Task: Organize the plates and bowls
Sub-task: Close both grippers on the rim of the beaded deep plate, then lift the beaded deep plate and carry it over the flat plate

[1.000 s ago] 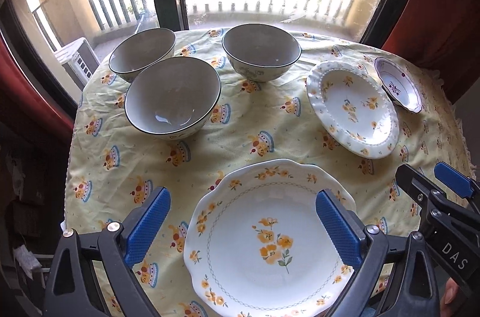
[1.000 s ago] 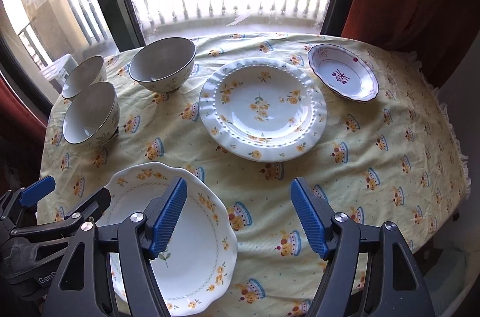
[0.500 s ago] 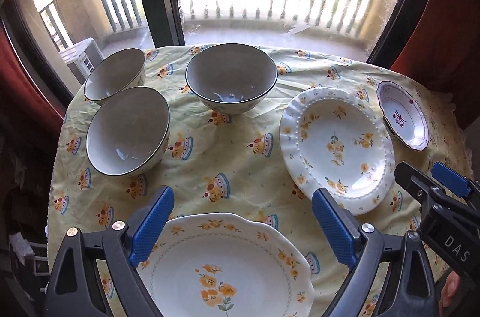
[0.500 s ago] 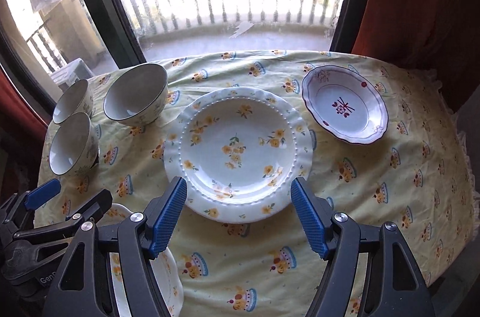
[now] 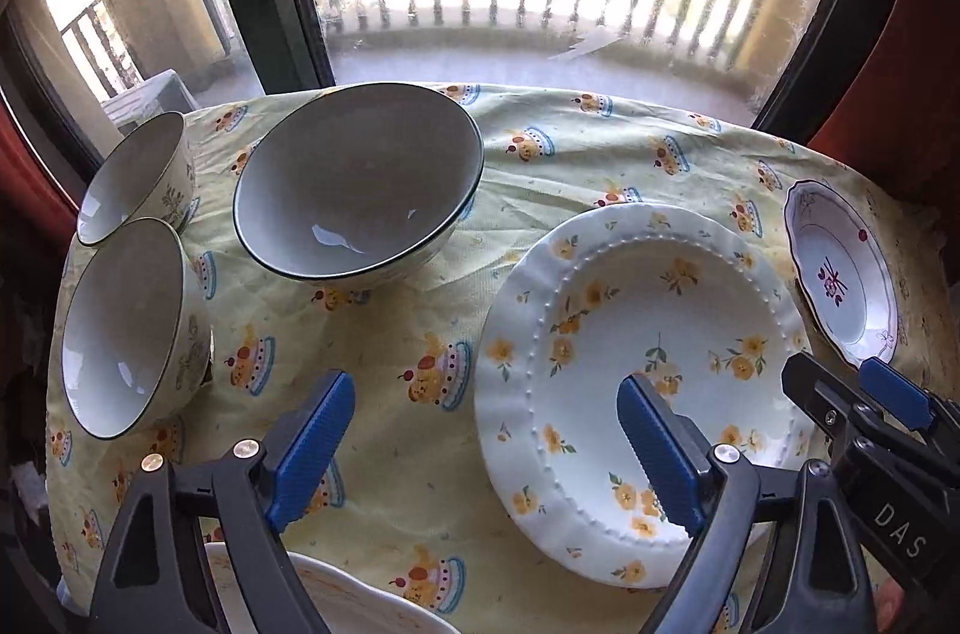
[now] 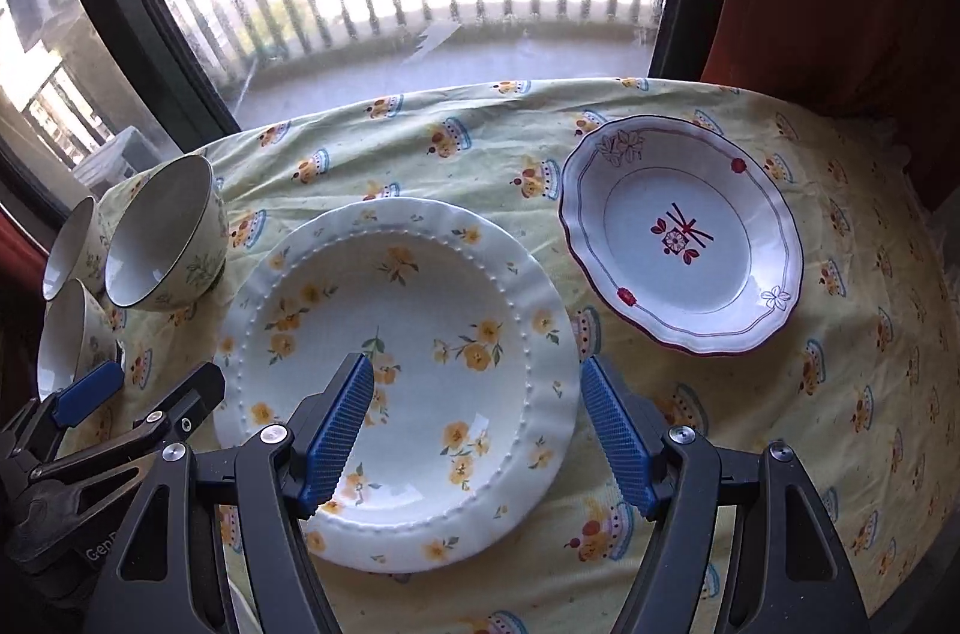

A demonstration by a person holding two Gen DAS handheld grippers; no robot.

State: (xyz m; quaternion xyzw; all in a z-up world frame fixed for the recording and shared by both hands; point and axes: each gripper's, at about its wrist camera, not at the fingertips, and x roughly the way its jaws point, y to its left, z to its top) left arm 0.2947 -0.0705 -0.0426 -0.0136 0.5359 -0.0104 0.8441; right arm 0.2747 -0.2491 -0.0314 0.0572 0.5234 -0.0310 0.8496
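I had both tools spread wide and empty: the left tool (image 5: 486, 445) hung over the yellow tablecloth (image 5: 420, 310) between the bowls and the flowered plate (image 5: 648, 382), and the right tool (image 6: 474, 430) straddled that plate's near right rim (image 6: 558, 394), one pad over the well, the other outside, neither touching as far as I could tell. The three bowls (image 5: 354, 196) sat clustered at the table's left, the purple-edged dish (image 6: 681, 232) at the right, and a second flowered plate's edge (image 5: 360, 592) showed just under the left tool. I judged the plate to be glazed ceramic: stiff, fairly heavy, slick and easily chipped. The fluted rim looked the only place to pinch, squarely and deep, keeping it level so it would not swing or slip.
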